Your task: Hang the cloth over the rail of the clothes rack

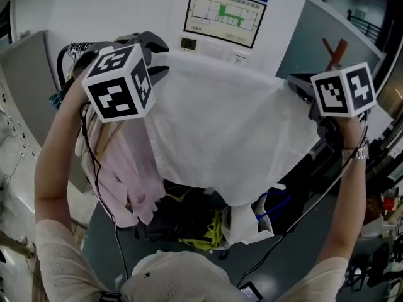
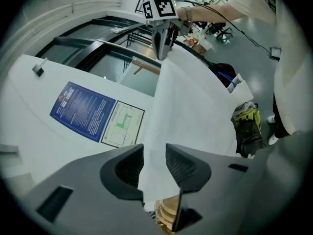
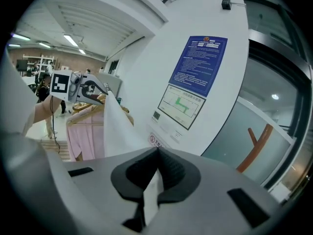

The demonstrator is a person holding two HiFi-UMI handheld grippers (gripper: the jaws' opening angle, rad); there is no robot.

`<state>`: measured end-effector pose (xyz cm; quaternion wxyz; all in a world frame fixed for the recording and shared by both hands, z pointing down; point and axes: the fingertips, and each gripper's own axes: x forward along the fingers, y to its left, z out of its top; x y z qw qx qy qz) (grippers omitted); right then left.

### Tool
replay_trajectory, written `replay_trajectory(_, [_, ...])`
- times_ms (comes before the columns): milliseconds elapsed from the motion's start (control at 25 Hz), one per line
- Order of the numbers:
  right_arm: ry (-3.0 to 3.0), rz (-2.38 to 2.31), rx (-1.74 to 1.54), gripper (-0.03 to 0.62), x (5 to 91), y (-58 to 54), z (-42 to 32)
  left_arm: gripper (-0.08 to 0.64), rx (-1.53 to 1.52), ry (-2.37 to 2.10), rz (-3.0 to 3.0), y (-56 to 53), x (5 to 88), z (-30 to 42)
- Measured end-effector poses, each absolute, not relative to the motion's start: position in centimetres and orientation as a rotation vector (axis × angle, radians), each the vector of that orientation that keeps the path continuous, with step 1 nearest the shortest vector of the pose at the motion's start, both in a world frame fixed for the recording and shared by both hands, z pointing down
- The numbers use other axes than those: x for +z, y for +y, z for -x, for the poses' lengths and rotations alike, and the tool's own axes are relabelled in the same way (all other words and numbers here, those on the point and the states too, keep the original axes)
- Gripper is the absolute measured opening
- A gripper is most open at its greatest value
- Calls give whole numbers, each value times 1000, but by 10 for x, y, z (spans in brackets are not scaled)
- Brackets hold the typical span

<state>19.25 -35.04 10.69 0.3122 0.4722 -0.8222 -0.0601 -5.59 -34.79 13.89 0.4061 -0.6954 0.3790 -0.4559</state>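
cloth: white cloth (image 1: 227, 131), thin, light and limp; I judge it will bunch and slide easily, with no breakage worry.
where to hold: top edge, one corner per claw, so it stays spread.
left claw: my left claw (image 2: 154, 153) is parted; the cloth edge runs through the gap, but the pads aren't pinching it.
right claw: my right claw (image 3: 157, 153) is clamped on a cloth corner, and a strip pokes out behind the pads.
cloth place: spans from my left claw to my right, with the bulk hanging below both.
rail: not visible, probably under the top fold; a pink garment (image 1: 126, 168) hangs below my left claw.
arms: both forearms are raised, the claws level with each other, well apart and tipped slightly down.
risk: the left side is loose, so unless the rail carries it, that side drops.
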Motion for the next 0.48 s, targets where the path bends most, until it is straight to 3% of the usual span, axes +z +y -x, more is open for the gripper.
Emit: replay_trajectory(480, [-2212,-1233,-136,17,107,-347,-194,109,-1317,940,1637,-372,140,56])
